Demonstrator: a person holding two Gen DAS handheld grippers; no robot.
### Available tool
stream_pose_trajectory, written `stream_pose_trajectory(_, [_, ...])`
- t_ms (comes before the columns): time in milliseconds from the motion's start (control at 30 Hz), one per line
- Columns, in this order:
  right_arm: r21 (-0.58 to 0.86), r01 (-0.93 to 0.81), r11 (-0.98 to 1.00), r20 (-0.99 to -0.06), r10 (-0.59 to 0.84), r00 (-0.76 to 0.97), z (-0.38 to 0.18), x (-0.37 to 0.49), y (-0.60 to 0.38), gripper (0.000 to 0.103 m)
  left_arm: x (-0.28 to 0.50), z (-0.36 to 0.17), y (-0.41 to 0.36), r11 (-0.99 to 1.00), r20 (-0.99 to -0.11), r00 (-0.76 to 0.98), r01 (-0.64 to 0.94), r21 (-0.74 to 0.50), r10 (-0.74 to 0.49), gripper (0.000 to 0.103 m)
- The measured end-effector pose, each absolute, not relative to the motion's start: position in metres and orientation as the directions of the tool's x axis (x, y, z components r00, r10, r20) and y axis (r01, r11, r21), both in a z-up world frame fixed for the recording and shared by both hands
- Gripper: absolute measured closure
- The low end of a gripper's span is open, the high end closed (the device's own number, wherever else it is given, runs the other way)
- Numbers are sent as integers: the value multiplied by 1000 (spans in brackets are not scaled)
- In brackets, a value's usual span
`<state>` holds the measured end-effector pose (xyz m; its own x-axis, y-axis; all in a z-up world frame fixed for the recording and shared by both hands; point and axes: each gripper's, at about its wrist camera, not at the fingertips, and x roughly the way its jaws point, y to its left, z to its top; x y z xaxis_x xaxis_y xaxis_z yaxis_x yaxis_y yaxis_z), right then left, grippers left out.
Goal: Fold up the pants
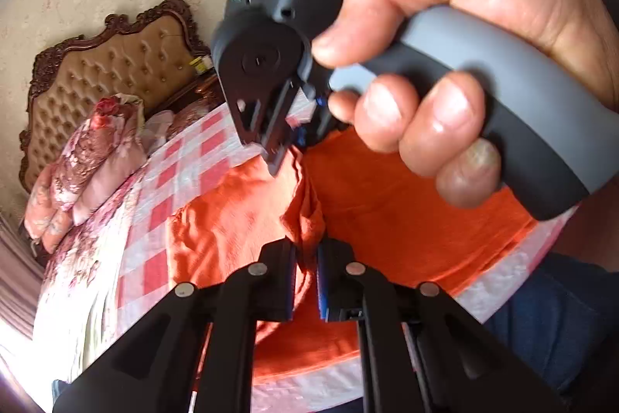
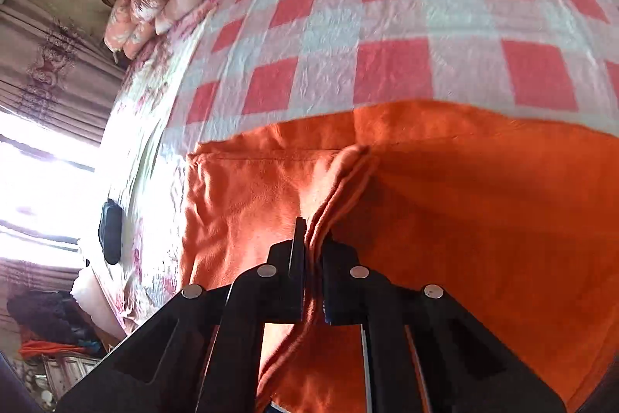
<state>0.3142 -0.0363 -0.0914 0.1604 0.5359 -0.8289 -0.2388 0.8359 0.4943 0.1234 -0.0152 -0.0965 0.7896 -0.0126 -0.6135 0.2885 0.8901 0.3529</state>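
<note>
Orange pants (image 1: 387, 219) lie spread on a red-and-white checked bedspread (image 1: 185, 157). My left gripper (image 1: 307, 258) is shut on a raised fold of the pants. In the left wrist view the right gripper (image 1: 286, 138), held by a hand (image 1: 445, 64), pinches the same ridge of cloth farther along. In the right wrist view my right gripper (image 2: 313, 250) is shut on a bunched fold of the pants (image 2: 483, 219), which rises between its fingers. The bedspread (image 2: 387, 26) lies beyond the cloth's far edge.
A tufted brown headboard (image 1: 116, 64) and floral pillows (image 1: 89, 165) sit at the bed's far end. A curtained bright window (image 2: 38, 161) is left of the bed. A dark object (image 2: 110, 231) lies at the bed's left edge. The person's blue-clad leg (image 1: 561, 316) is at right.
</note>
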Motion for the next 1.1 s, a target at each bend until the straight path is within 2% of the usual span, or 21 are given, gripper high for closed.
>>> stream_pose_trajectory(167, [437,-235,868,-836,488,249,-88,308,-73,96,122,-110,-45,850,-633,767,397,345,-102,95])
stream_pose_trajectory(333, [456,-198,868,-836,494,240,-114,308,-101,96,123,-127,-61,833,-665,739,434,343,-111,95])
stream_pose_trajectory(367, [465,-203,861,-829,505,240,-115,307,-102,94,125,-128,-60,832,-667,738,433,346,-107,95])
stream_pose_trajectory(400, [481,-197,855,-821,517,242,-116,308,-105,84,125,-130,-60,833,-666,739,430,349,-102,95])
stream_pose_trajectory(433, [476,-178,861,-825,507,247,-115,310,-105,82,125,-131,-61,832,-666,740,426,355,-95,95])
stream_pose_trajectory(633, [488,-154,859,-818,511,264,-115,322,-111,81,121,-140,-70,824,-683,728,425,375,-64,89])
stream_pose_trajectory(733, [449,-181,875,-829,483,281,-112,321,-103,86,118,-141,-73,815,-678,732,431,387,-66,90])
stream_pose_trajectory(767, [429,-184,884,-836,466,289,-112,320,-101,96,119,-140,-73,815,-679,731,432,386,-66,92])
stream_pose_trajectory(1067, [353,-181,918,-848,395,352,-96,304,-105,98,112,-132,-74,822,-670,735,442,360,-102,93])
stream_pose_trajectory(1100, [346,-187,920,-851,391,351,-97,304,-105,98,113,-133,-73,828,-678,727,442,344,-107,90])
